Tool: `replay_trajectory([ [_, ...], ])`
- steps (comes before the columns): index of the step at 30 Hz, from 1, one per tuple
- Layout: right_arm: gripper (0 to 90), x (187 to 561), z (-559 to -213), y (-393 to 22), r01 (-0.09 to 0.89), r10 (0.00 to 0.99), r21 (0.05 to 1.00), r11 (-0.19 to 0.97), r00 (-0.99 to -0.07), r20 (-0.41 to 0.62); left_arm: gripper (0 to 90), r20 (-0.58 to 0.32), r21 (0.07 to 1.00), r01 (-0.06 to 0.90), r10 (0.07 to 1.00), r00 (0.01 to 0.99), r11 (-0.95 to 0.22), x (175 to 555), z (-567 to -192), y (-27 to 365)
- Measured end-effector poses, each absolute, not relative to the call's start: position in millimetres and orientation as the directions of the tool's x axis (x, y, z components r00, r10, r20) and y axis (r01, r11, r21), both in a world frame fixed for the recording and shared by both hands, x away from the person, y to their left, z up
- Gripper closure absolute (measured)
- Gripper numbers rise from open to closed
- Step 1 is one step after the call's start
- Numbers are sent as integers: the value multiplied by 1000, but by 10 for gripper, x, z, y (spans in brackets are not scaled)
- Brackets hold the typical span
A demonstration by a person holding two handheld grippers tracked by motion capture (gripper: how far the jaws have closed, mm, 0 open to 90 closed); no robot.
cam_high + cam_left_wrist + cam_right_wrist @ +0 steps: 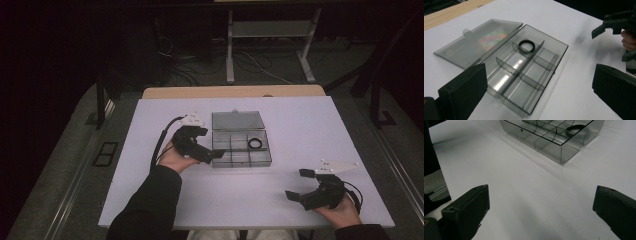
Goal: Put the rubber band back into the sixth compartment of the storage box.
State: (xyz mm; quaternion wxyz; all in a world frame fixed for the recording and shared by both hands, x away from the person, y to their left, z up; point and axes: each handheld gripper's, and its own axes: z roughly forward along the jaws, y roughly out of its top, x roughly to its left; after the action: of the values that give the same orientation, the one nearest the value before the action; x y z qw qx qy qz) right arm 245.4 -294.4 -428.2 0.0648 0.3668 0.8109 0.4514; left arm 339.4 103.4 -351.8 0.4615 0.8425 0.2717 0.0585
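The left gripper [216,153], jaws wide with nothing between them, sits at the left wall of the clear box [266,161], whose black ring [255,143] lies in the far right compartment. A nudge could slide the light box or swing its lid [237,120]. The right gripper [299,185], also wide and empty, seems near the table [150,200] front edge, with open room between.

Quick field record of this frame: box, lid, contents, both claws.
box: clear grey compartment box on the white table
lid: lid open, lying flat behind the box
contents: one black ring in a back compartment on the right; other compartments look empty
left claw: left claw open, at the box's left edge, nothing held
right claw: right claw open, near the table's front right, apart from the box
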Motion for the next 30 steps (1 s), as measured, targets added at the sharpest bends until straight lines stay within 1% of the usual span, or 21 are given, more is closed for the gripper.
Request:
replay_trajectory([
  [7,2,2460,-4285,-2945,530,655,782,327,-724,216,0,-163,833,409,541,825,-373,3198,-3619,1210],
  [18,2,2459,-4290,-2942,530,656,780,331,-724,214,0,-165,842,420,579,799,-339,2869,-3812,1463],
  [26,2,2459,-4298,-2933,531,654,776,340,-726,210,0,-214,828,465,589,779,-314,2693,-4064,1626],
  [30,2,2460,-4304,-2929,534,657,775,338,-723,212,0,-227,816,481,587,777,-320,2648,-4150,1652],
])
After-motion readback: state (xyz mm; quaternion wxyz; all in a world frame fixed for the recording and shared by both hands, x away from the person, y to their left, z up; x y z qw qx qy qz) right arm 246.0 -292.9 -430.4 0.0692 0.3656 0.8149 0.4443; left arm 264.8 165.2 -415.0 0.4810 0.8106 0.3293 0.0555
